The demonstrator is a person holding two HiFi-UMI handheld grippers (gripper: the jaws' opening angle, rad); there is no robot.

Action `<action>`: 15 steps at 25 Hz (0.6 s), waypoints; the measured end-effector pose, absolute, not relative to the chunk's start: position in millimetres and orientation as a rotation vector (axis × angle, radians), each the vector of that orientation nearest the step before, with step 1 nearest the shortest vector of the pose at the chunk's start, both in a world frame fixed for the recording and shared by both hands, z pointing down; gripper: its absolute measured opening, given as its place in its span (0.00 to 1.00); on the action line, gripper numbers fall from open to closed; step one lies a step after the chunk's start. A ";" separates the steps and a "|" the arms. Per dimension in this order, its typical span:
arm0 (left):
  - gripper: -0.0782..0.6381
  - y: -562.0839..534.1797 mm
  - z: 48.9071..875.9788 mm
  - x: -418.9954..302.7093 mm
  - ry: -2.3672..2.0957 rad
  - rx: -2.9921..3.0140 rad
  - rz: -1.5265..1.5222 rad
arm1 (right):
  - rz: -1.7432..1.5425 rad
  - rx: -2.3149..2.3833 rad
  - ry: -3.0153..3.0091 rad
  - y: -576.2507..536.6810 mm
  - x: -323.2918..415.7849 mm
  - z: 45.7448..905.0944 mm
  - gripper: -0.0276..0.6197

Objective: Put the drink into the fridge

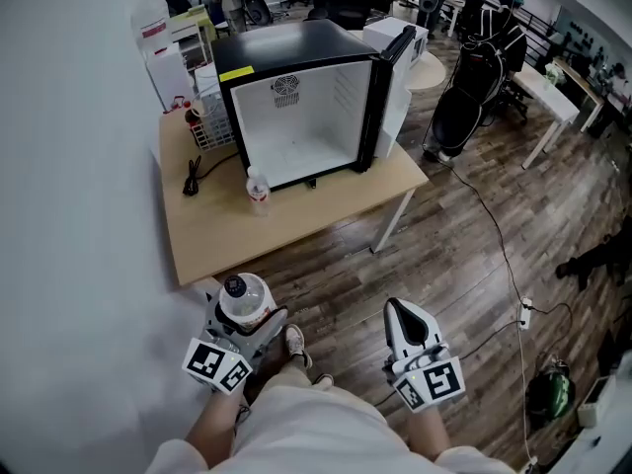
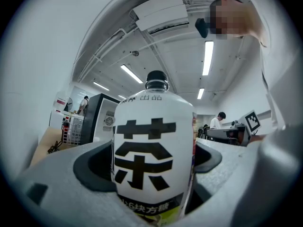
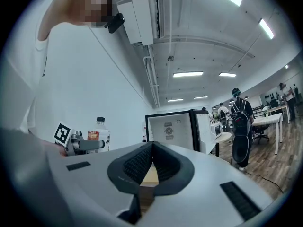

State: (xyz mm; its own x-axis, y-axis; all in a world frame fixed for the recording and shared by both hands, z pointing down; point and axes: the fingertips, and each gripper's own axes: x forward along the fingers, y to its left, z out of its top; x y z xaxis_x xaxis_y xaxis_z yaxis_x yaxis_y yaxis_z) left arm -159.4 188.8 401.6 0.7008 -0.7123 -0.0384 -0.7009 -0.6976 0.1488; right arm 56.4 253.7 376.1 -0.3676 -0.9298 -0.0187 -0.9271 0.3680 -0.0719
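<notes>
1. Counter (image 1: 212, 235), pale wood, centre-left of the head view, set against the wall. It carries the fridge and small items.
2. Fridge (image 1: 296, 97), black, upper centre. Its door (image 1: 397, 77) is swung fully to the right and the white interior is bare, so the opening faces the person, presumably ready for loading.
3. Left gripper (image 1: 245, 322), lower left, well short of the counter. Its jaws are clamped on the drink's sides and carry it upright, cap up, probably so it can be stood straight inside.
4. Right gripper (image 1: 403, 316), lower centre-right. The jaws are pressed together with nothing between them; it appears idle, the door needing no further opening.
5. Drink (image 2: 152, 155), a white-labelled bottle with a black cap, in the left jaws and not yet near the fridge.
6. Small bottle (image 1: 258, 188), upright on the counter just before the fridge opening. It may obstruct a direct approach.
7. Black cable (image 1: 194, 176), loose on the counter, left of that bottle.
</notes>
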 end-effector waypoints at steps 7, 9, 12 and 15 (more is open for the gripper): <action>0.75 144.7 427.2 -137.0 -1.081 2.748 -0.122 | -0.143 -1.792 2.566 217.2 65.4 394.1 0.04; 0.75 127.4 431.6 -124.6 -1.041 2.752 -0.121 | -0.160 -1.811 2.574 201.4 69.3 397.9 0.04; 0.75 94.0 428.4 -107.3 -0.984 2.768 -0.151 | -0.162 -1.831 2.590 167.4 72.1 394.5 0.04; 0.75 59.1 424.4 -93.4 -0.919 2.781 -0.178 | -0.153 -1.828 2.596 128.3 70.8 384.0 0.04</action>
